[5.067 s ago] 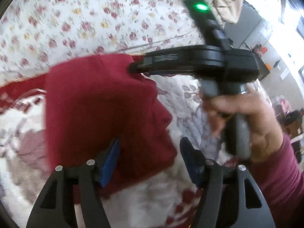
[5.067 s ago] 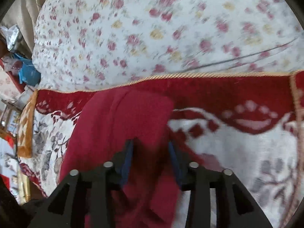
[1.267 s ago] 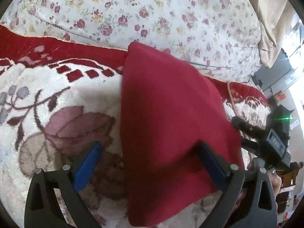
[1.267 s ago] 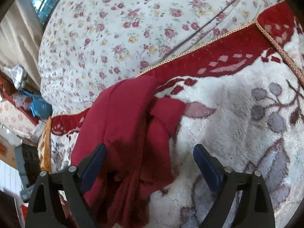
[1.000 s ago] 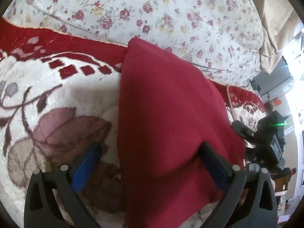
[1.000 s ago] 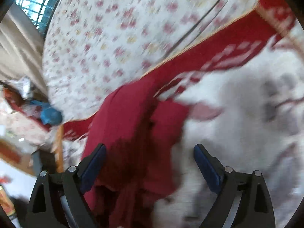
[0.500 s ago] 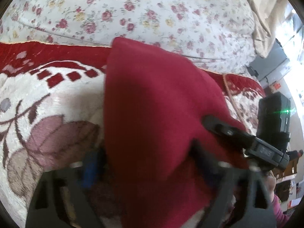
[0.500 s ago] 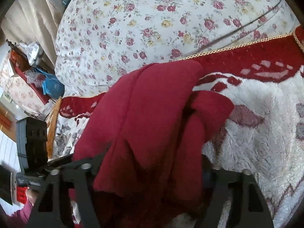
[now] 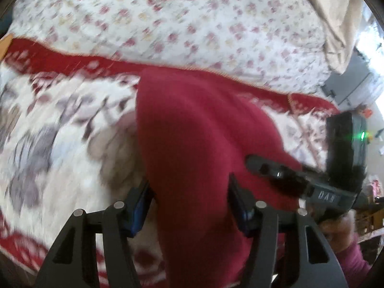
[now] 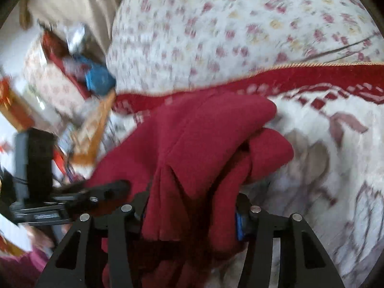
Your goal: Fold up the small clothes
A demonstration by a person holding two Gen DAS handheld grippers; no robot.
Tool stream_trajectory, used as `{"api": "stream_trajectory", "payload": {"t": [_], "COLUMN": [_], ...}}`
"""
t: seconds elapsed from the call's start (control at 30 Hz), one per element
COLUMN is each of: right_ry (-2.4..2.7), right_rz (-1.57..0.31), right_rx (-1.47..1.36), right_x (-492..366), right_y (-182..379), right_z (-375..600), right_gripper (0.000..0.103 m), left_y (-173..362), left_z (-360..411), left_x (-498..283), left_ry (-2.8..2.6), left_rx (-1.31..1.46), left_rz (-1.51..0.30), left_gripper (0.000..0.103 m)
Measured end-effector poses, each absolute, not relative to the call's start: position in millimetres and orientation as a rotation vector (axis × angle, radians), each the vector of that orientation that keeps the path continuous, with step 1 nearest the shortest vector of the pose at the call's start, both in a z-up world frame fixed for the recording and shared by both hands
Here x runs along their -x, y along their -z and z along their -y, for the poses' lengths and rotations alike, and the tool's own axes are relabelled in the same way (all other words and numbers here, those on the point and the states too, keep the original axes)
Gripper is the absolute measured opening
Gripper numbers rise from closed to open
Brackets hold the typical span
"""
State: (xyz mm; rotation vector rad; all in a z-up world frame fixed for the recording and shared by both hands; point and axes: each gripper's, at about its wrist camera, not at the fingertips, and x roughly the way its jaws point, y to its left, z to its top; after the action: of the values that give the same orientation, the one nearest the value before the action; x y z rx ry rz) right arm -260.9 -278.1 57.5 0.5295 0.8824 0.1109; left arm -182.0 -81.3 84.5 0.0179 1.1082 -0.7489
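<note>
Dark red fleece garment (image 9: pixel 204 144) bunched in a thick fold on a plush cream blanket (image 9: pixel 60 144) patterned with grey-mauve leaves and bordered in red with gold cord. Left gripper (image 9: pixel 189 201) at the garment's near end: blue-padded fingers (image 9: pixel 140 204) partly closed, one on each side of the fold, cloth filling the gap between them; a grip, though blur hides actual pad contact. Right gripper (image 10: pixel 192 212) likewise narrowed around a gathered wad of the same garment (image 10: pixel 204 148), fabric pleated and bulging up between its fingers (image 10: pixel 238 223); looks clamped on it. Right gripper's body is also seen in the left wrist view at the garment's right side (image 9: pixel 283 175), green light on its housing. Garment's far end reaches toward the blanket's red border, beyond which lies a floral quilt (image 9: pixel 192 24). Both views motion-blurred.
</note>
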Motion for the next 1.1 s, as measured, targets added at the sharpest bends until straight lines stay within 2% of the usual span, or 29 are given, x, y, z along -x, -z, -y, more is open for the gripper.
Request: {"api": "stream_trajectory", "payload": {"t": [0.03,0.17,0.23,0.33,0.4,0.5,0.63,0.7,0.8,0.93,1.1], "right_ry": [-0.087,-0.001,0.016,-0.008,-0.014,-0.078,-0.082,0.001,0.037,0.027,0.044], "right_rz": [-0.899,-0.901,-0.860,-0.824,-0.788,-0.765,-0.833,-0.913,-0.930,-0.922,-0.854], "right_rx": [-0.529,-0.598,-0.602,-0.503,-0.369,-0.287,-0.202,-0.161,-0.151,-0.159,-0.246], "right_x": [263.0,295.1,313.5,327.4,333.8,330.6,320.7,312.6,311.5,311.6,322.7], "right_y": [-55.9,-59.6,-72.1,-92.7,-111.4,-124.5,-104.3,-81.9,-63.6,-76.6,-103.8], "right_z": [276.1,284.5,285.1,267.7,245.9,219.7,199.8,199.9,202.5,199.9,205.4], "right_gripper": [0.069,0.075,0.075,0.074,0.059,0.051,0.048,0.040,0.035,0.043,0.076], "left_y": [-79.0,-68.9,-70.1,-72.9,-77.0,-84.7,-91.1,-93.8,-97.9,-102.6,-107.7], "left_z": [79.2,72.1,68.2,61.5,58.6,55.7,56.8,57.6,57.4,58.5,56.6], "left_x": [185.8,198.1,198.7,195.6,193.4,193.3,194.8,196.1,198.1,200.6,202.4], "left_ry": [0.736,0.701,0.688,0.651,0.639,0.605,0.574,0.574,0.577,0.560,0.543], "left_rx": [-0.024,-0.058,-0.063,-0.057,-0.048,-0.065,-0.143,-0.159,-0.166,-0.175,-0.164], "left_rz": [-1.118,-1.078,-1.047,-0.995,-0.967,-0.897,-0.830,-0.812,-0.787,-0.756,-0.727], "left_gripper": [0.059,0.065,0.077,0.084,0.087,0.091,0.091,0.091,0.091,0.091,0.091]}}
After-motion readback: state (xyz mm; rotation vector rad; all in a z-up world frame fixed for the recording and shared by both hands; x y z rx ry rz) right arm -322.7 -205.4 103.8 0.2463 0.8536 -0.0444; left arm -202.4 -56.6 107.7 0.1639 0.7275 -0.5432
